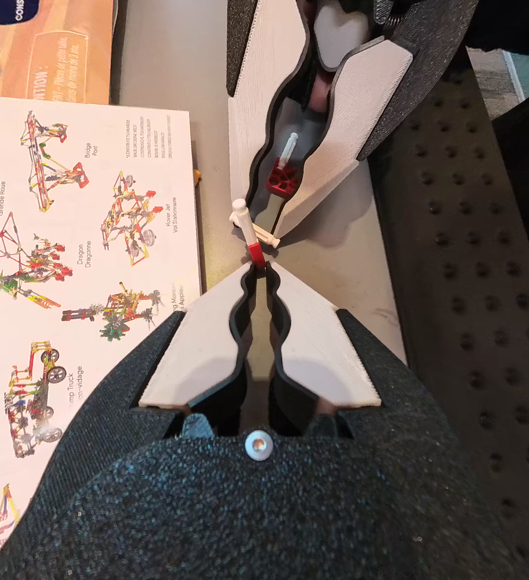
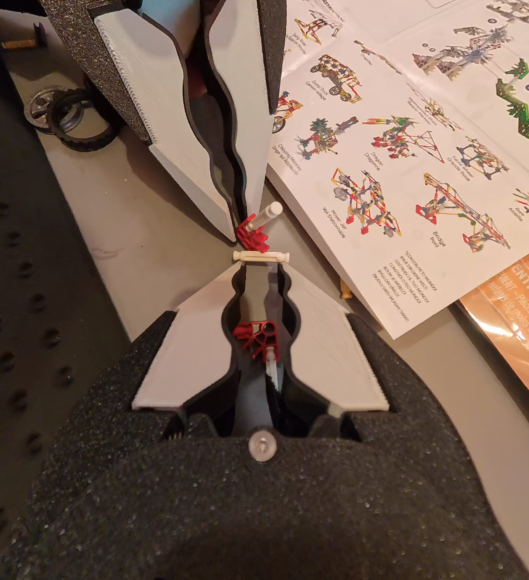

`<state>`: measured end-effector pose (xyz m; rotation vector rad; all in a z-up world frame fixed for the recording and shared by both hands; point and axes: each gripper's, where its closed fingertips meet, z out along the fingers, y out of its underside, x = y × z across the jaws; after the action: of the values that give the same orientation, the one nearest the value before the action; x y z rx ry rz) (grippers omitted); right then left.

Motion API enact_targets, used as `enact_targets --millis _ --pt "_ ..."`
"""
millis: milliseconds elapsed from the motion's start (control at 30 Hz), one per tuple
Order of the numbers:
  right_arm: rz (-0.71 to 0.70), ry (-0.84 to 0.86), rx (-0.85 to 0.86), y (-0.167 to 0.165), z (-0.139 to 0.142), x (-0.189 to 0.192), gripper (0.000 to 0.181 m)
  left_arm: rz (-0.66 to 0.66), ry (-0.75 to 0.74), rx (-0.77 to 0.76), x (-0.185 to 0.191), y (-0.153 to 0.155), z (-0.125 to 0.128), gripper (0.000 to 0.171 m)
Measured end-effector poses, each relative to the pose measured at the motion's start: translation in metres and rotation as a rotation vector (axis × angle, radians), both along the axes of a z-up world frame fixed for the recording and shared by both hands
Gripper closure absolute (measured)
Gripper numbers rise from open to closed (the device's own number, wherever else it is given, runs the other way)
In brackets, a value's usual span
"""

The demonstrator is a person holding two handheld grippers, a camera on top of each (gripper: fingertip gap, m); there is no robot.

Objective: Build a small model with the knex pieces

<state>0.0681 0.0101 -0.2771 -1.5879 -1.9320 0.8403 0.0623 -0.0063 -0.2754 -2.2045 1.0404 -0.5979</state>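
The left gripper (image 1: pixel 258 266) pinches a red connector (image 1: pixel 256 253) at its tips; a white rod (image 1: pixel 245 221) sticks up from that connector. The right gripper (image 2: pixel 260 265) pinches a cream rod (image 2: pixel 260 255) crosswise at its tips, just beside the red connector. A second red connector (image 2: pixel 259 340) with a short white rod lies on the grey table (image 2: pixel 150 226) between the right gripper's fingers. Beyond lie an instruction sheet (image 2: pixel 413 175), black tyres (image 2: pixel 78 125) and an orange box (image 1: pixel 43 50).
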Motion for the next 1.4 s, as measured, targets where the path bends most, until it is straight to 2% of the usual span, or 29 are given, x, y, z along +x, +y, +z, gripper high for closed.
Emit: enact_targets --millis 433,1000,1400 --pt "-0.038 0.022 0.004 0.0062 0.0026 -0.0009 0.162 0.015 -0.032 -0.041 -0.0008 0.0004 0.0002 0.17" --pt "-0.013 -0.011 -0.153 0.0061 0.003 -0.002 0.163 0.028 -0.107 -0.144 -0.0008 0.0023 0.0006 0.169" --pt "-0.023 -0.025 -0.14 0.007 0.0006 -0.0003 0.169 0.026 -0.105 -0.143 -0.0006 0.0022 0.0004 0.169"
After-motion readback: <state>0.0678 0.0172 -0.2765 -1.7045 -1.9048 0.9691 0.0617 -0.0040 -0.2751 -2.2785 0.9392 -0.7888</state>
